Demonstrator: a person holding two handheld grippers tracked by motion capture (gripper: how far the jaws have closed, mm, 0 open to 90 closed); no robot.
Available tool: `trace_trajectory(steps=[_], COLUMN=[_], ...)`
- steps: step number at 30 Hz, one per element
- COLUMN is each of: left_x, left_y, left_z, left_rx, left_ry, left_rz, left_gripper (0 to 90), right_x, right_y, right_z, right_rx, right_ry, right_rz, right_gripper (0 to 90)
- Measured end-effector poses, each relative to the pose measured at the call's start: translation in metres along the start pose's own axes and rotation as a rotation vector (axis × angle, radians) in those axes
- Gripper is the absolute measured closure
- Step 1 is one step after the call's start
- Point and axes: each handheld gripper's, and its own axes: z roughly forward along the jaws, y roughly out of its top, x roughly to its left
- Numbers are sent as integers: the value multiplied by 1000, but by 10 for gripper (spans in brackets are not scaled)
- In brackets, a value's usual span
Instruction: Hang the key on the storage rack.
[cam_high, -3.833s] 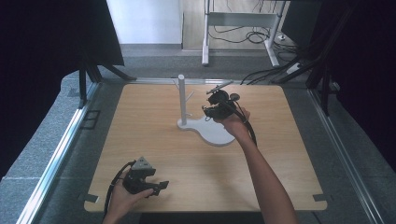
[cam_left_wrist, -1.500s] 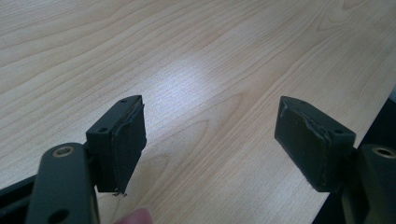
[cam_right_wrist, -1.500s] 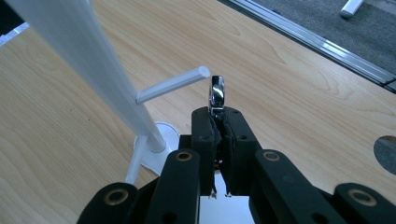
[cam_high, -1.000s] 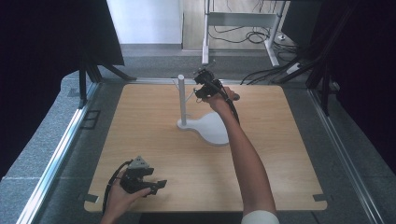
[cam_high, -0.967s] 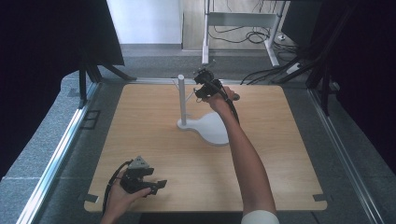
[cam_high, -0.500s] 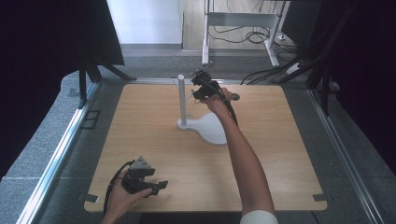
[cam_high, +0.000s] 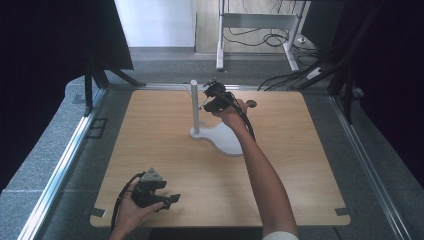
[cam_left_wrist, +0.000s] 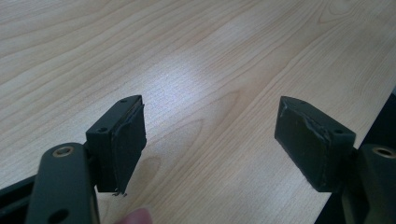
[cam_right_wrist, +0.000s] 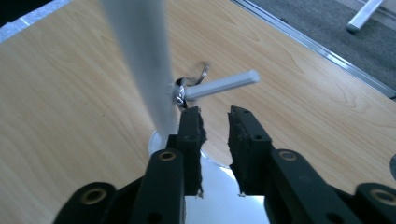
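Stand (cam_high: 196, 107): white post, side peg | right gripper (cam_right_wrist: 215, 116) jaws slightly apart, empty

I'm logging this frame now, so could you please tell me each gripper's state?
Left gripper: open, holding nothing, above bare wooden table.
Right gripper: jaws slightly apart, holding nothing, near the white stand at its side peg.

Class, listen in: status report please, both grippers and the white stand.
Left gripper open, idle near table edge. Right gripper slightly open, empty, at the white stand by its side peg. Nothing in the way.
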Motion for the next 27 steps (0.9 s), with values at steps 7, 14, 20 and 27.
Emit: trace_trajectory(steps=[7,14,20,27], left_x=[-1,-1,-2,-2], left_y=[0,0,0,0], left_z=[1,3,2,4], left_rx=[5,9,7,10], left_ry=[1,5,9,15], left_rz=[4,3,1,4], left_gripper=[252,251,250,249], right_x=[7,13,16,19], right_y=[-20,-47,-77,-123], right_z=[-20,-38,-51,-70], right_rx=[-43,-61,-78,-91], right_ry=[40,62,81,80], right_rz=[-19,-45,-51,-79], right_gripper=[629,564,556,530])
